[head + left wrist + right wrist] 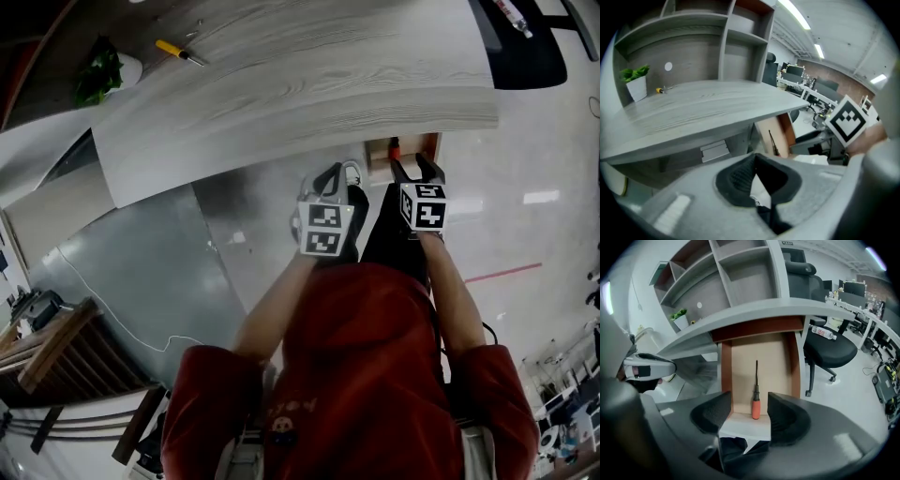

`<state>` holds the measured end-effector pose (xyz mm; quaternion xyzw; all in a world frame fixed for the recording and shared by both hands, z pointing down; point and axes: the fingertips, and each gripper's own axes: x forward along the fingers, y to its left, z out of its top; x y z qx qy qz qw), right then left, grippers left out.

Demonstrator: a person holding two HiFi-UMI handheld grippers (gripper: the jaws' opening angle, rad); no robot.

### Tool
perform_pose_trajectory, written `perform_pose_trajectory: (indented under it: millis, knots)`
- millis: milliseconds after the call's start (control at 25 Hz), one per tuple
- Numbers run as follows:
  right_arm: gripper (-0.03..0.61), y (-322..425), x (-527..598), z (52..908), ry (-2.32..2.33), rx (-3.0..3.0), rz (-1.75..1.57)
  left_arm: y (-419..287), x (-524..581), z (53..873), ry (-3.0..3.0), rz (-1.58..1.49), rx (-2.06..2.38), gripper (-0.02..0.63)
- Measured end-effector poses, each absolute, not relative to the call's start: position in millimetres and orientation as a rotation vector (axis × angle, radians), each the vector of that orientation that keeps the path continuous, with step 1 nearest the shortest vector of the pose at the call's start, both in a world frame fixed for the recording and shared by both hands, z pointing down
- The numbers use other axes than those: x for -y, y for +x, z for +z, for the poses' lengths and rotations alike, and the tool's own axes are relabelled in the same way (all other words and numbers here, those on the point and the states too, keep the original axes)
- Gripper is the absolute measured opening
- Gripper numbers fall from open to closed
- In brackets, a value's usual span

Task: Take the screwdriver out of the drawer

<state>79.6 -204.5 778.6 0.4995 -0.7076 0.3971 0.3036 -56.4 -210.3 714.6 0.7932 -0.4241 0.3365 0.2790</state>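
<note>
Right gripper (749, 405) is hovering just in front of the open drawer (725, 376), its jaws standing wide apart with nothing between them, and it is pointing straight along the screwdriver (756, 390). That screwdriver is lying lengthwise on the drawer floor, its orange handle at the near end against the drawer front and its dark shaft pointing away towards the back. Nothing else is showing in the drawer beside it.

In the head view the same gripper (417, 169) is sitting close to the drawer's near edge (377, 155), with the orange handle (395, 148) just beyond its left jaw. Left gripper (333, 178) is hanging beside it to the left, clear of the drawer; its own view is showing the jaws (761, 180) only narrowly apart and holding nothing.

The drawer is sticking out from under the grey wood-grain tabletop (300, 84), which is carrying a yellow-handled tool (178, 52) and a potted plant (98, 75) at its far left. A black office chair (825, 348) with a bottle (822, 332) on its seat is standing to the right.

Judging from this, the reach is the step in hand: the drawer is already open and the grasp has not begun. The next move is probably asking for the right gripper to dip over the drawer front, straddle the orange handle and close on it before lifting it out.
</note>
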Motion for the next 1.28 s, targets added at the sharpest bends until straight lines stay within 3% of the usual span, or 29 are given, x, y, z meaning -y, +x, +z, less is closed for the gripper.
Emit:
perform_pose_trajectory:
  millis: [480, 960, 1160, 1280]
  knots:
    - [0.224, 72.4, 213.1, 868.5, 1.2, 1.778, 1.082, -54.2, 208.5, 770.8, 2.071, 0.947, 1.114, 0.0]
    - [0.221, 66.7, 226.9, 895.8, 1.243, 1.693, 1.011, -65.1, 200.7, 788.2, 2.016, 0.961, 1.114, 0.0]
    - [0.189, 69.6, 227.3, 894.9, 1.271, 1.647, 0.983, -65.0, 197.5, 788.9, 2.009, 0.965, 1.116, 0.0]
    - [0.098, 68.1, 223.8, 897.4, 1.248, 1.639, 0.973, -66.2, 195.5, 792.5, 2.005, 0.974, 1.108, 0.0]
